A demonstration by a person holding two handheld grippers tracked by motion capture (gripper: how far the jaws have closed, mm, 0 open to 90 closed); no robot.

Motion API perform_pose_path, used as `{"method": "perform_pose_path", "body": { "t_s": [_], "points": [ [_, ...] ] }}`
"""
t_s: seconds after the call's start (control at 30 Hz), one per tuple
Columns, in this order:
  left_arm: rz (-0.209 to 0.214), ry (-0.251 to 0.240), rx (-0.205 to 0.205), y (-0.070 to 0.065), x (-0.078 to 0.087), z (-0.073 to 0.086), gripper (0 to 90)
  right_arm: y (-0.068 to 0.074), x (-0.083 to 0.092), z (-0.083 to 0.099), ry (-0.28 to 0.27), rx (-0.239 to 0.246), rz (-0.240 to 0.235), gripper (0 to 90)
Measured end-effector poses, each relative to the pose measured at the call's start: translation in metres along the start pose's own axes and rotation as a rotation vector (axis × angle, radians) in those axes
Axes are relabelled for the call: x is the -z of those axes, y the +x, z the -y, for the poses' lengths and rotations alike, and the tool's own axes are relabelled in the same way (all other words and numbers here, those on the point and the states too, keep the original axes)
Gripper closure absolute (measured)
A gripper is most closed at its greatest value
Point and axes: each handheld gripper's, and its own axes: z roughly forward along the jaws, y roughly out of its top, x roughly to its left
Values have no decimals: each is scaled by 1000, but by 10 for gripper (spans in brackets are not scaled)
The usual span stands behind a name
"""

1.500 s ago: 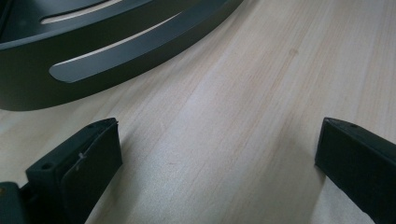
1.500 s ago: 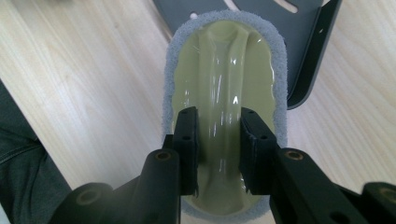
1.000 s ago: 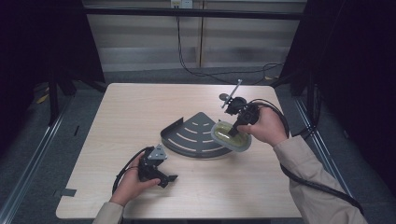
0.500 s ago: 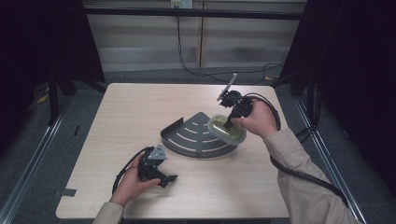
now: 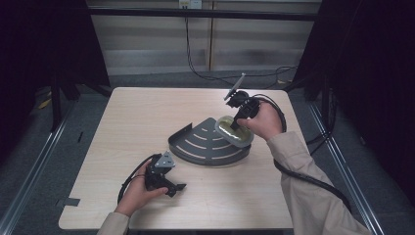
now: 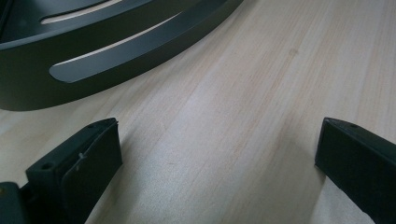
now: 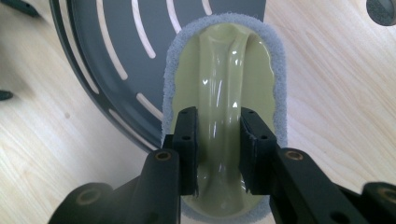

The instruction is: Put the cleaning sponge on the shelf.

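Observation:
A dark grey quarter-round rack [image 5: 208,144] with curved slots lies in the middle of the wooden table [image 5: 147,112]. My right gripper [image 5: 234,125] is shut on the raised handle of an oval scrubber [image 5: 234,132], pale green on top with a grey pad rim. It holds the scrubber over the rack's right edge. In the right gripper view the jaws clamp the green handle of the scrubber [image 7: 219,98], and the rack [image 7: 112,56] lies beneath at upper left. My left gripper [image 5: 177,188] rests near the table's front, open, its fingers [image 6: 84,163] wide apart over bare wood, with the rack [image 6: 93,51] just ahead.
A small dark round thing [image 7: 384,10] lies on the table at the top right of the right gripper view. Cables trail from both grippers, and one [image 5: 195,58] hangs behind the table. Metal rails [image 5: 44,147] run along both sides of the table.
My right gripper has carried the scrubber a little toward the far side, along the rack's right edge. The left gripper has stayed where it was.

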Motion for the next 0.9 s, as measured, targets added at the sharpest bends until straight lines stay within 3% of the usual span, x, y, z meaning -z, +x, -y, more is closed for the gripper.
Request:
{"method": "perform_pose_path", "body": {
  "t_s": [0.2,0.6,0.9],
  "points": [
    [0,0,0,0,0,0,0,0,-8,-4,-5,-37,-7,711],
    [1,-1,0,0,0,0,0,8,-25,-11,-17,-68,-24,711],
    [0,-2,3,0,0,0,0,10,-37,-15,5,-72,-11,711]
  ]
}}
